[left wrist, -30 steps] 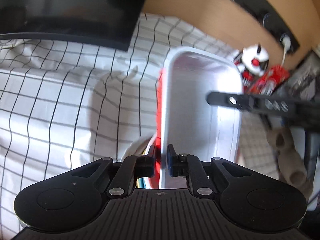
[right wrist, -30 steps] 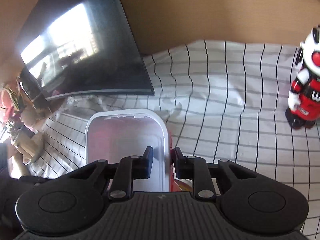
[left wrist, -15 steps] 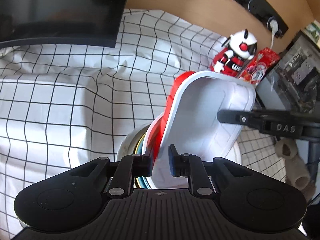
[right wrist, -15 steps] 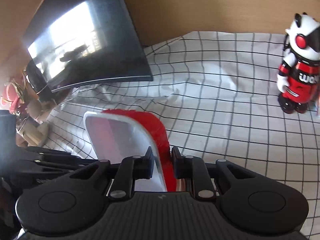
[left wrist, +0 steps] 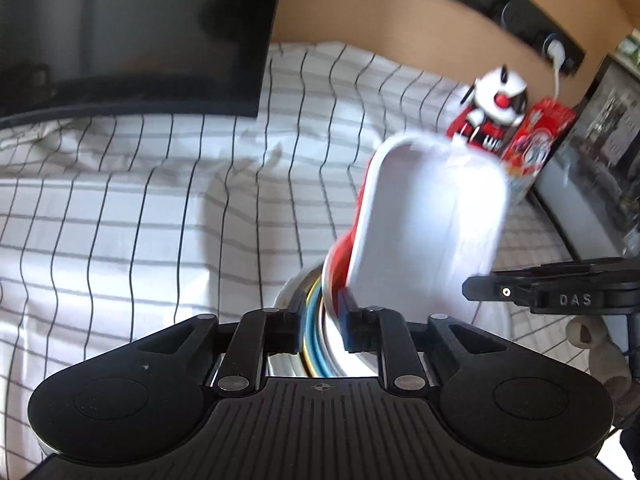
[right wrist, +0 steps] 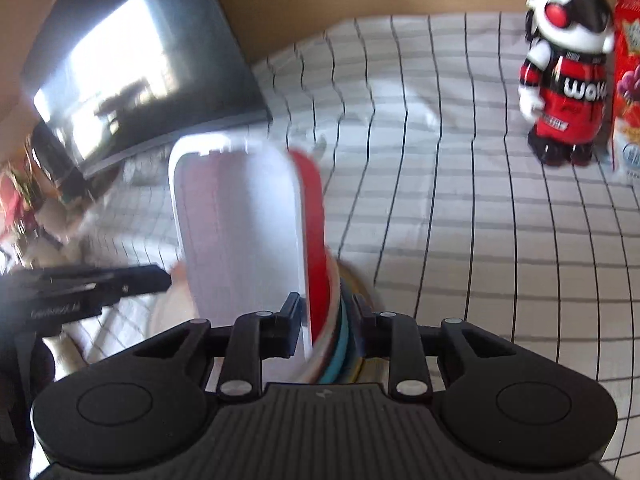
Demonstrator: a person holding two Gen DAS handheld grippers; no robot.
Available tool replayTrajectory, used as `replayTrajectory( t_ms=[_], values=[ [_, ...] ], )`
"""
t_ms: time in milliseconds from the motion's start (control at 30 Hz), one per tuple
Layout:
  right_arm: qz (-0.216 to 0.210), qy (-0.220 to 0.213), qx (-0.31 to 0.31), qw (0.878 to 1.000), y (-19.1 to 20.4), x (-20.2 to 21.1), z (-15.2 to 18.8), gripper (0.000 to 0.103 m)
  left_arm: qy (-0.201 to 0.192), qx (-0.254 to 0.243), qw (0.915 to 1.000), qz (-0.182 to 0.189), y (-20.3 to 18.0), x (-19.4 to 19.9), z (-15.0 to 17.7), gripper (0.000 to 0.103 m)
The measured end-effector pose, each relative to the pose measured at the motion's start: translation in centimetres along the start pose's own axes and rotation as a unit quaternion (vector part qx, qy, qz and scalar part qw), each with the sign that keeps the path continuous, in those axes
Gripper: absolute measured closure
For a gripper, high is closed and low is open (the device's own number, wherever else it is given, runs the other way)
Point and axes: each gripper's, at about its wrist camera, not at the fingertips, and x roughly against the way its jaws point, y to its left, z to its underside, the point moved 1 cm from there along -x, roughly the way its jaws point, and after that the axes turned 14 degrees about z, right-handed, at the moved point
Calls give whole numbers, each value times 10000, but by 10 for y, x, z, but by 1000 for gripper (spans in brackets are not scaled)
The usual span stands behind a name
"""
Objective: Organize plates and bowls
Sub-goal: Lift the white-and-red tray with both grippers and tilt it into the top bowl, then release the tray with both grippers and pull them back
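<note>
Gridded cloth point(left wrist: 120, 220) beneath glossy rounded-rectangular white dish point(left wrist: 428, 232).

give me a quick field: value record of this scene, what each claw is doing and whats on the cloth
surface: checked cloth
left claw: open around the rims of the stacked dishes
right claw: open around the stack's opposite rim
top dish: white tray, red underneath, tilted up on the stack
stack below: bowls with blue and yellow rims, partly hidden
bystanders: toy robot, red carton, dark screen
image quality: motion blur
</note>
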Motion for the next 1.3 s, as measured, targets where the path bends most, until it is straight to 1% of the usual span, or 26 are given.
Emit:
replayTrajectory(
  t_ms=[167, 367, 533, 600, 633, 767, 833, 933, 1000, 1033, 1100, 1167, 1233, 1300],
  values=[
    [40, 81, 100, 9999, 7, -6, 15, 77, 198, 73, 9996, 184, 2, -9, 12, 79],
    [176, 239, -134, 9995, 7, -12, 19, 78, 281, 75, 9992, 257, 7, -12, 13, 74],
    [522, 118, -283, 9982, 12, -10, 15, 77, 337, 58, 9983, 467, 13, -20, 10, 74],
    [648, 70, -343, 9973, 13, -8, 15, 75, 295, 157, 9981, 520, 16, -21, 10, 74],
    [723, 47, -364, 9967, 14, -7, 15, 71, 269, 197, 9981, 525, 16, -20, 11, 74],
    [854, -146, -380, 9955, 19, 3, 20, 68, -6, 195, 9983, 556, 13, -8, 16, 73],
    [899, -288, -424, 9946, 20, 9, 22, 64, -139, 234, 9984, 505, 12, -2, 19, 73],
    [989, -540, -558, 9921, 20, 20, 26, 62, -505, 247, 9979, 316, 7, 10, 26, 75],
    [996, -718, -713, 9899, 17, 30, 30, 57, -772, 265, 9965, 165, 2, 20, 30, 75],
    [985, -801, -780, 9888, 15, 36, 33, 53, -874, 274, 9957, 109, -1, 25, 32, 75],
    [948, -932, -829, 9876, 12, 47, 44, 49, -1011, 279, 9945, -15, -9, 33, 39, 75],
    [934, -1018, -850, 9868, 10, 58, 59, 49, -1113, 350, 9930, -196, -18, 40, 52, 75],
    [926, -983, -869, 9870, 7, 65, 79, 49, -1169, 482, 9917, -239, -25, 47, 68, 75],
    [888, -940, -868, 9878, 5, 69, 99, 49, -1145, 551, 9916, -232, -35, 54, 86, 75]
  ],
)
